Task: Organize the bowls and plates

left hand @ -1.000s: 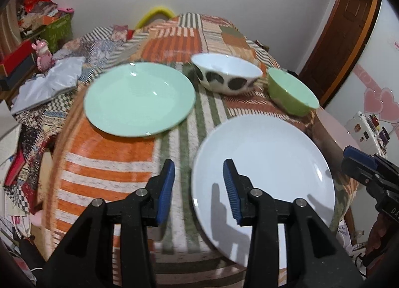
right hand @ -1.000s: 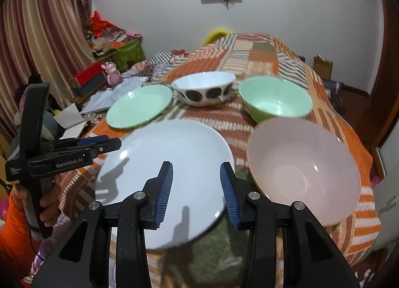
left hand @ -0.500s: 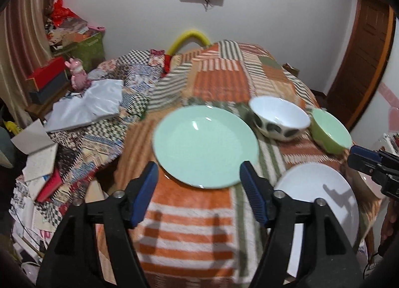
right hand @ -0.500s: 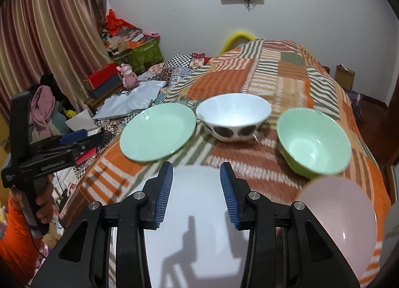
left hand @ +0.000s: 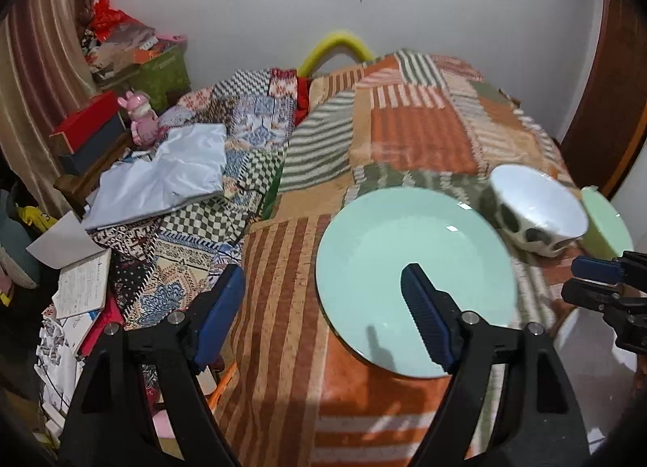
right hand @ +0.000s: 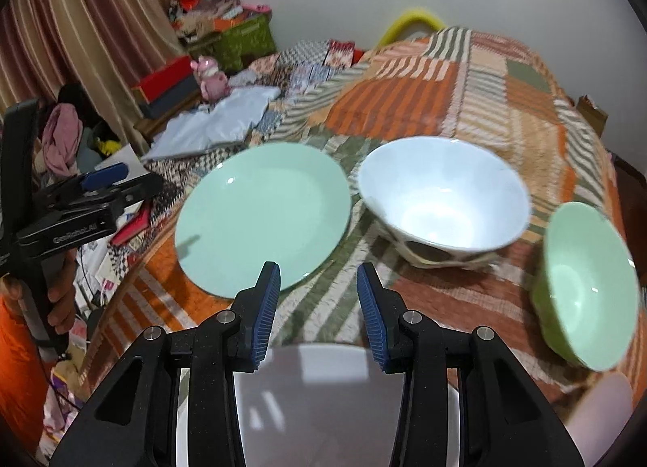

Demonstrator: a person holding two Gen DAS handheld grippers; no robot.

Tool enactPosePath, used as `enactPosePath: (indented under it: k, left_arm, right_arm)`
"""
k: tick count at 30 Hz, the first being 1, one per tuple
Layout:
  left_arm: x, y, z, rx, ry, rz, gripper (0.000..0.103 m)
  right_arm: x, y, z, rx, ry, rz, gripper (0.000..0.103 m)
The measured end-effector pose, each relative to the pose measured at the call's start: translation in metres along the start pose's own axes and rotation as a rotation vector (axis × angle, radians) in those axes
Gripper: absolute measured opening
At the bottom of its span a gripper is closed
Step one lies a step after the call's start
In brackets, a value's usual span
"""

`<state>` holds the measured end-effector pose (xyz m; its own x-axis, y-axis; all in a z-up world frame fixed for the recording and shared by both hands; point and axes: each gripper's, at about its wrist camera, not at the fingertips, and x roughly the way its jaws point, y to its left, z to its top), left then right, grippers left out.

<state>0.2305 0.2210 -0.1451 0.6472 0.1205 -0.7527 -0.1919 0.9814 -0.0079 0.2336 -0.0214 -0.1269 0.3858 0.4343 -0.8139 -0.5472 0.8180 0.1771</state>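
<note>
The green plate (left hand: 408, 260) lies flat on the striped blanket (left hand: 283, 305), right of centre in the left view, left of centre in the right view. Just beside it, toward the right, sits the white bowl (right hand: 442, 200) with dark spots, and past that the green bowl (right hand: 586, 289) at the right edge. A white plate (right hand: 323, 386) shows along the bottom of the right view, with a pink bowl (right hand: 602, 406) in the lower right corner.

Nothing looks stacked or gathered yet: every dish lies apart on its own, so the sorting seems barely begun, if at all.

The left gripper (left hand: 323, 317) hangs above the green plate's near left rim, jaws spread wide, holding nothing. The right gripper (right hand: 318, 307) hovers between the two plates, jaws moderately apart and empty.
</note>
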Motion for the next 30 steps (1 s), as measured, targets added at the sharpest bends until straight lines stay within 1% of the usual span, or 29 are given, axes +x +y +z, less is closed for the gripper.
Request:
enactPosePath:
  k: [2, 4, 6, 7, 9, 10, 12, 15, 18, 20, 23, 26, 30]
  left_arm:
    - [0.014, 0.001, -0.002, 0.012, 0.017, -0.003, 0.079]
    - [0.028, 0.003, -0.005, 0.014, 0.039, -0.005, 0.074]
    - [0.039, 0.004, -0.006, 0.013, 0.06, -0.012, 0.063]
    - [0.044, 0.005, -0.007, 0.011, 0.072, -0.02, 0.061]
    - [0.053, 0.006, -0.008, 0.006, 0.091, -0.039, 0.049]
    - [0.056, 0.006, -0.009, 0.007, 0.097, -0.047, 0.047]
    - [0.062, 0.006, -0.01, 0.006, 0.11, -0.075, 0.036]
    - [0.067, 0.007, -0.011, -0.006, 0.116, -0.108, 0.026]
    - [0.07, 0.006, -0.011, -0.009, 0.109, -0.126, 0.024]
    - [0.07, 0.006, -0.01, -0.012, 0.106, -0.126, 0.024]
    - [0.07, 0.007, -0.009, -0.015, 0.108, -0.138, 0.024]
    - [0.066, 0.007, -0.012, -0.009, 0.106, -0.144, 0.024]
    - [0.055, 0.008, -0.018, -0.012, 0.11, -0.144, 0.024]
  right_arm:
    - [0.011, 0.003, 0.004, -0.016, 0.025, -0.001, 0.036]
    - [0.02, 0.006, 0.008, -0.034, 0.045, -0.012, 0.036]
    - [0.028, 0.008, 0.012, -0.047, 0.052, -0.034, 0.036]
    - [0.03, 0.009, 0.013, -0.052, 0.053, -0.044, 0.036]
    - [0.036, 0.009, 0.016, -0.059, 0.067, -0.047, 0.036]
    - [0.041, 0.01, 0.017, -0.061, 0.08, -0.044, 0.036]
    - [0.048, 0.01, 0.018, -0.062, 0.1, -0.045, 0.036]
    - [0.055, 0.012, 0.018, -0.071, 0.113, -0.053, 0.036]
    - [0.059, 0.012, 0.019, -0.073, 0.105, -0.076, 0.036]
    - [0.065, 0.009, 0.019, -0.061, 0.123, -0.076, 0.036]
    - [0.073, 0.006, 0.018, -0.045, 0.153, -0.058, 0.033]
    - [0.073, 0.008, 0.018, -0.055, 0.145, -0.079, 0.031]
    - [0.071, 0.005, 0.019, -0.03, 0.153, -0.057, 0.03]
